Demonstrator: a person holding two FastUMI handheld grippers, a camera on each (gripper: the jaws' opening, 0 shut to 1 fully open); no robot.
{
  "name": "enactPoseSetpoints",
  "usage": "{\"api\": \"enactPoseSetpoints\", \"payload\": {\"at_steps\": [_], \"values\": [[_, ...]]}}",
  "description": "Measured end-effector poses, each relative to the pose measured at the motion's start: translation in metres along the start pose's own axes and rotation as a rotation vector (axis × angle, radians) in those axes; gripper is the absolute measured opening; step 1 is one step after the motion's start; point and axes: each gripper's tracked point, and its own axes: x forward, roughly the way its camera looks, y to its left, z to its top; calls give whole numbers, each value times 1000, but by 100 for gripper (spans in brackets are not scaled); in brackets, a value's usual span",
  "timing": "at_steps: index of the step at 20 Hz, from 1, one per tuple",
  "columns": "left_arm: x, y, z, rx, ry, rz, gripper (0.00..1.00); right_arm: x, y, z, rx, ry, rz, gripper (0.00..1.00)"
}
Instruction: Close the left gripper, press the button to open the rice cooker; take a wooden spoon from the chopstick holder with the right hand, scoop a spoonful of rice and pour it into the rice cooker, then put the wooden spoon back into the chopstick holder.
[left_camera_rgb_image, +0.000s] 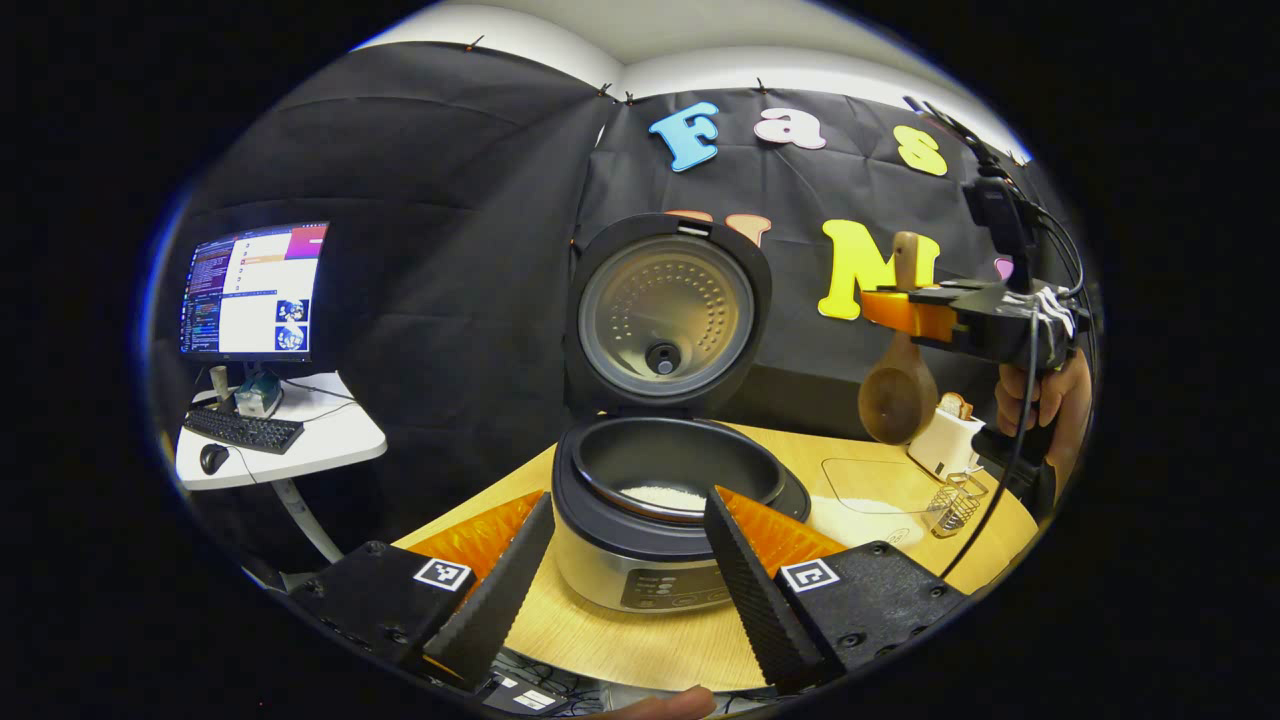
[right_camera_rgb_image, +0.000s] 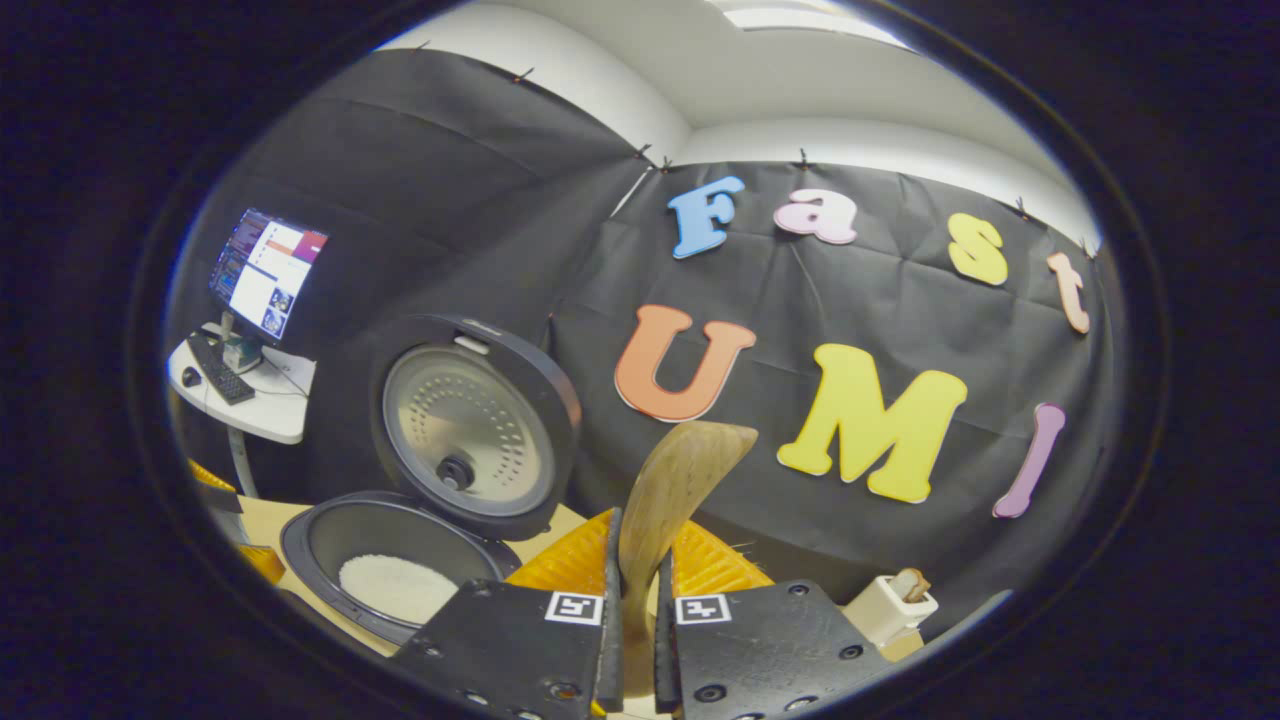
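- Rice cooker (left_camera_rgb_image: 650, 520) stands near the front edge of the wooden table (left_camera_rgb_image: 640, 630), lid (left_camera_rgb_image: 668, 312) tipped up and open; a small heap of rice (left_camera_rgb_image: 665, 496) lies in the inner pot.
- Left gripper (left_camera_rgb_image: 622, 560) hovers low before the cooker, fingers spread apart, holding nothing.
- Right gripper (right_camera_rgb_image: 633, 640) has its fingers clamped on the handle of the wooden spoon (right_camera_rgb_image: 675, 490). In the left gripper view the spoon hangs bowl down above the right side of the table, over the white holder (left_camera_rgb_image: 945, 440).
- Spoon bowl looks empty; judged: rice poured, return to the holder remains.
- A patch of loose rice (left_camera_rgb_image: 860, 515) lies on the table to the right of the cooker; a small wire basket (left_camera_rgb_image: 955, 503) stands just beside the holder.
- Handling, judged: spoon is light, stiff and smooth, so it could swivel between the fingers. A hold on the handle's flat sides, well up from the bowl, suits lowering it straight into the slot.
- Holder looks light and may tip if knocked.
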Motion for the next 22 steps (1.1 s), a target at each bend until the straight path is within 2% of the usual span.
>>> {"api": "enactPoseSetpoints", "payload": {"at_steps": [1, 5, 12, 17, 22], "values": [[0, -4, 2, 5, -5, -3, 96, -1, -17, -4, 14, -1, -24, 12], [-2, -28, 8, 30, -26, -23, 96, -30, -77, -14, 62, -17, -93, 12], [-2, -62, 15, 25, -53, -53, 96, -57, -175, -62, 149, 27, -210, 12], [-5, -87, 24, 18, -96, -82, 96, -66, -229, -106, 232, 81, -281, 13], [-5, -103, 26, -24, -107, -102, 96, -63, -275, -156, 256, 123, -357, 14]]}}
